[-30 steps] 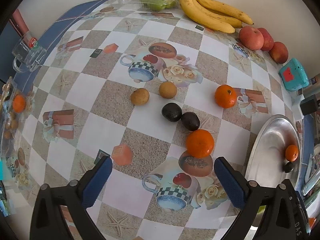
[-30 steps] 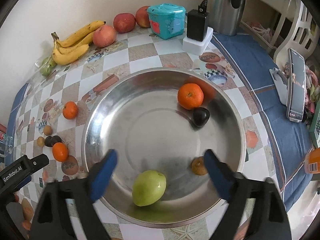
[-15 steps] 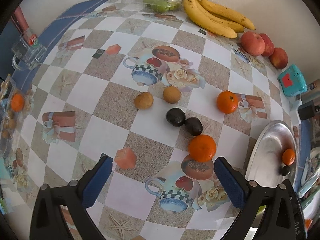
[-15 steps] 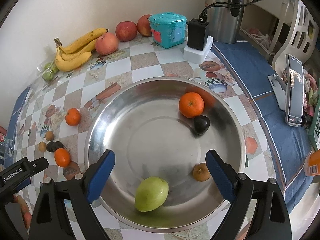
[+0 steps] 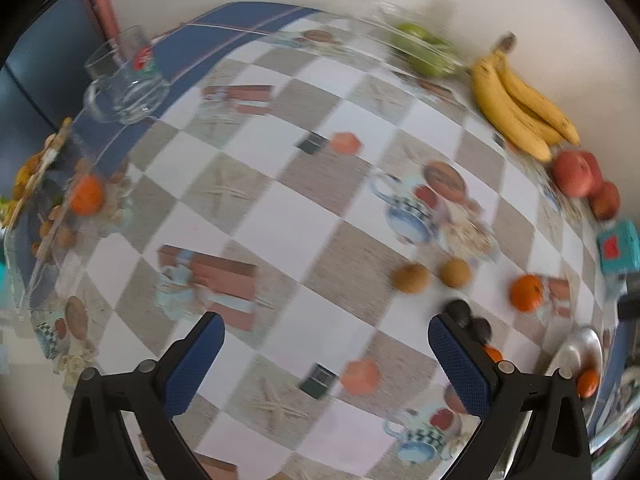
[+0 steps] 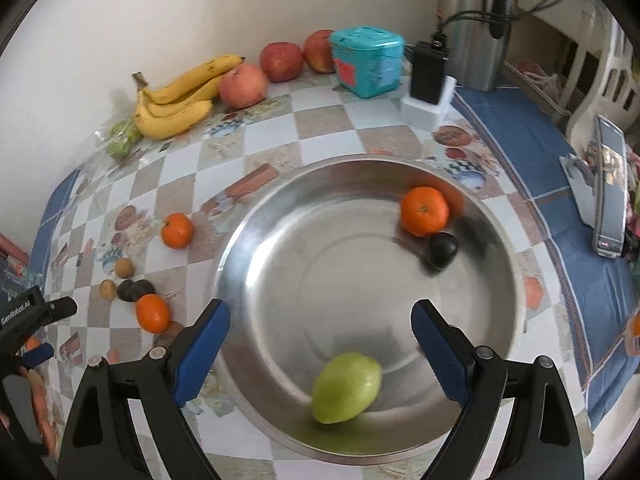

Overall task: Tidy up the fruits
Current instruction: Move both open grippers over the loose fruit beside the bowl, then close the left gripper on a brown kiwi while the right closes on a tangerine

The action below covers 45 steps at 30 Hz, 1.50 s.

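A steel bowl (image 6: 280, 216) holds a green fruit (image 6: 346, 388), an orange (image 6: 424, 211) and a dark fruit (image 6: 441, 250). My right gripper (image 6: 320, 354) is open and empty above the bowl's near side. On the cloth left of the bowl lie two oranges (image 6: 177, 230) (image 6: 152, 313), two dark fruits (image 6: 135, 289) and two brown fruits (image 6: 124, 267). My left gripper (image 5: 326, 364) is open and empty over the checked cloth; the loose fruits (image 5: 410, 277) lie to its right. The left wrist view is blurred.
Bananas (image 6: 176, 96), apples (image 6: 243, 85) and bagged green fruit (image 6: 120, 141) line the wall. A teal box (image 6: 367, 61), charger (image 6: 429, 92) and kettle (image 6: 476, 28) stand behind the bowl. A phone (image 6: 609, 192) is at right. A glass mug (image 5: 124, 80) stands at far left.
My left gripper has swung left, so the loose fruits and bowl slid to the right of its view. My right gripper has drawn back and up a little over the bowl.
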Motion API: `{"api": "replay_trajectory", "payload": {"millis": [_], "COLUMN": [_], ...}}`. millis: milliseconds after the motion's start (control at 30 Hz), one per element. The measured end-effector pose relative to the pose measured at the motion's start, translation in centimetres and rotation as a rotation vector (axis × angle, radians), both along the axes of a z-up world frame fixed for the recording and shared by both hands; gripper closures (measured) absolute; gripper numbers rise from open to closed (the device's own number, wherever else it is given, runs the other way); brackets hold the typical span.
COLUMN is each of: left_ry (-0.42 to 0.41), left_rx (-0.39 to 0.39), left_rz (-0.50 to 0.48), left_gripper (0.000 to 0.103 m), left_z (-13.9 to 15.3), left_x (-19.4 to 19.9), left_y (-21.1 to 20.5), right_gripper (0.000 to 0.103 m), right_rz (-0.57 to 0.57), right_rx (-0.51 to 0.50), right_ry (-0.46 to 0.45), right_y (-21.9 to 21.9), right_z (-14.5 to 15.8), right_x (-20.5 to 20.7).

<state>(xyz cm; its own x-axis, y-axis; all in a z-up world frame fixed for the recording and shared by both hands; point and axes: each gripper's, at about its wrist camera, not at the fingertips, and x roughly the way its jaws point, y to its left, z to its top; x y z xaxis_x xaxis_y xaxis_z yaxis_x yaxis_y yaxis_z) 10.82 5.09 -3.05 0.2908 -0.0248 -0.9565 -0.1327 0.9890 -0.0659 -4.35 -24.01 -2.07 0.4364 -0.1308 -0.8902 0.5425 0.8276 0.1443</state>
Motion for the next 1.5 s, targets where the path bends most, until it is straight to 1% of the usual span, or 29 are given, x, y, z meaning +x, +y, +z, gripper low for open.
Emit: {"api": "replay_trajectory", "payload": {"millis": [167,333,433,533,667,833,933,1033,1167,1267,1400,1500], "left_ry": [-0.013,-0.032,-0.038,-0.043,-0.051,-0.074,-0.066,-0.032,-0.016,-0.04,-0.117,-0.133], "left_rx": [0.01,0.02,0.022,0.02,0.011,0.021,0.013,-0.029,-0.01,-0.029,-0.045,-0.063], "left_rz": [0.057,0.096,0.105,0.096,0.059,-0.024,-0.073,-0.111,-0.141,-0.171,-0.216,-0.238], "left_gripper": [0.0,0.0,0.0,0.0,0.0,0.0,0.0,0.0,0.0,0.0,0.0,0.0], "left_z": [0.3,0.8,1.0,1.1,1.1,1.1,0.8,0.0,-1.0,-1.2,-0.7,-0.8], "left_x": [0.8,1.3,1.5,1.7,2.0,2.1,2.3,2.4,2.7,2.9,3.0,3.4], "left_y": [2.3,3.9,4.4,4.5,3.8,2.1,0.9,0.0,-0.9,-1.4,-2.4,-2.9], "right_gripper": [0.011,0.011,0.011,0.011,0.011,0.011,0.011,0.011,0.011,0.011,0.011,0.011], "right_rz": [0.052,0.137,0.201,0.238,0.272,0.294,0.308,0.332,0.357,0.363,0.377,0.393], "right_rx": [0.013,0.03,0.04,0.029,0.009,0.001,-0.002,-0.013,-0.016,-0.011,-0.007,-0.011], "right_ry": [-0.015,-0.04,-0.052,-0.06,-0.066,-0.055,-0.056,-0.053,-0.036,-0.024,-0.013,-0.003], "right_y": [1.7,4.1,5.8,7.2,8.3,9.1,9.6,10.2,10.9,11.1,11.4,11.8], "right_z": [0.2,0.7,0.8,1.0,1.1,0.7,0.5,0.2,-0.4,-0.9,-1.6,-2.0], "right_x": [1.0,2.3,3.1,3.8,4.4,5.2,5.7,6.2,6.7,7.1,7.7,8.2]}}
